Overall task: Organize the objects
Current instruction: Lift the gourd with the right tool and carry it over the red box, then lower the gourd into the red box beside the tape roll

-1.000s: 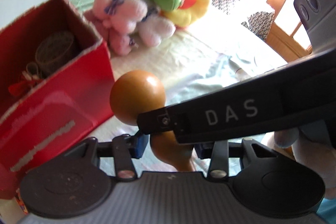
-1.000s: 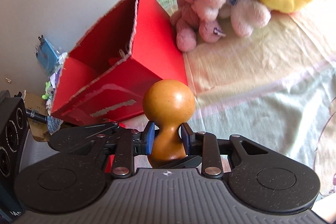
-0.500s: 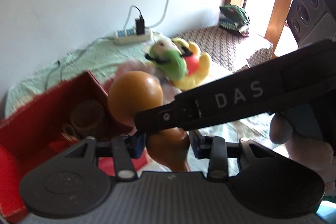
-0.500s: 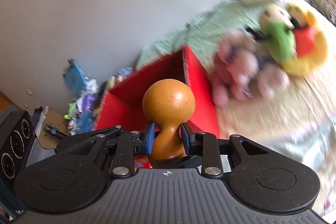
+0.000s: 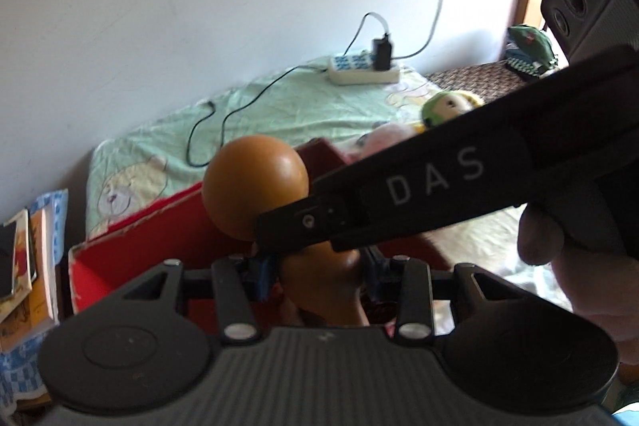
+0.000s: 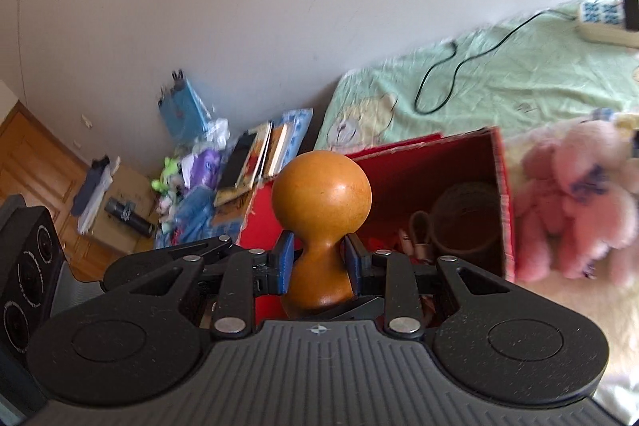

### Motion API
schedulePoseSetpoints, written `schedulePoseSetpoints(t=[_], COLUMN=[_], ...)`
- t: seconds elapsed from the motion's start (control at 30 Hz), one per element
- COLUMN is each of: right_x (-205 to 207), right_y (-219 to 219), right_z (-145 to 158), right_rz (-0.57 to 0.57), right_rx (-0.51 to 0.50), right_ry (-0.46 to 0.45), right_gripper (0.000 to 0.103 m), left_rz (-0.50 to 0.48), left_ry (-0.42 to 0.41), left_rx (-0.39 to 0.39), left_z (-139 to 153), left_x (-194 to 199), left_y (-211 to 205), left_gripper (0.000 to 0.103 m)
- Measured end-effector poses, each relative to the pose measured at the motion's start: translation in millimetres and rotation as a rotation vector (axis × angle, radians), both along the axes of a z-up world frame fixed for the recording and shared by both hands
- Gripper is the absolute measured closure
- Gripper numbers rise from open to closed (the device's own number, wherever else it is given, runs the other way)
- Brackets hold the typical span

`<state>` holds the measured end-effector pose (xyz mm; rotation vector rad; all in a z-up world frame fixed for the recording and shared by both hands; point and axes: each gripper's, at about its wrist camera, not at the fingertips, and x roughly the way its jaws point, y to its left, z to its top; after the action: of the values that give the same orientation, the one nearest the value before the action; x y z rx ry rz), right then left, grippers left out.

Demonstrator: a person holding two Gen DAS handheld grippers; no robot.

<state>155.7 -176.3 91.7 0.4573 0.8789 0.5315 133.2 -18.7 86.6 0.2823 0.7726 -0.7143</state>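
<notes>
A glossy orange-brown wooden gourd (image 6: 321, 194) with a round head is held by both grippers. My right gripper (image 6: 318, 262) is shut on its narrow neck, blue pads against each side. My left gripper (image 5: 317, 276) is shut on the wider lower part of the gourd (image 5: 255, 186). One black finger of the right gripper (image 5: 419, 182), marked DAS, crosses in front and hides the neck. The open red box (image 6: 503, 194) lies just beyond and below the gourd, holding a brown woven pot (image 6: 465, 218) and small bits.
A pink plush (image 6: 575, 214) lies right of the box, a green plush (image 5: 443, 108) beyond it. A power strip (image 5: 361, 70) with cables rests on the green sheet by the wall. Books (image 6: 259, 154) and clutter pile up left of the bed. A hand (image 5: 579, 266) grips the right handle.
Both grippers rose and swung left with the gourd still held. The view climbed from the plush toys to the wall, and the red box now sits right behind the gourd.
</notes>
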Motion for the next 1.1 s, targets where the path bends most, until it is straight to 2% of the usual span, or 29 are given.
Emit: schedulePoseSetpoints(t=[0.43, 0.6, 0.73, 0.9, 0.97, 1.1], right_x=[51.6, 63.7, 69.8, 77.1, 79.5, 80.5], right_y=[39.0, 40.9, 42.0, 43.8, 44.2, 46.7], right_z=[-57.1, -71.9, -79.7, -92.1, -95.5, -98.2], right_rz=[0.103, 0.110, 0.107, 0.102, 0.100, 0.105], right_rx=[-0.104, -0.116, -0.138, -0.180, -0.174, -0.193], right_ry=[0.144, 0.191, 0.208, 0.252, 0.275, 0.290], right_gripper=[0.073, 0.073, 0.073, 0.073, 0.073, 0.074], left_rz=[0.076, 0.077, 0.074, 0.073, 0.073, 0.065], left_ry=[0.163, 0.189, 0.225, 0.240, 0.246, 0.211], left_rx=[0.079, 0.124, 0.130, 0.159, 0.176, 0.220], left_z=[-66.3, -83.5, -89.5, -91.7, -92.4, -92.3], left_x=[57.6, 70.1, 80.2, 86.3, 86.0, 83.1], left_y=[13.5, 8.0, 5.7, 2.1, 0.0, -2.4], left_gripper=[0.064, 0.060, 0.061, 0.050, 0.049, 0.038])
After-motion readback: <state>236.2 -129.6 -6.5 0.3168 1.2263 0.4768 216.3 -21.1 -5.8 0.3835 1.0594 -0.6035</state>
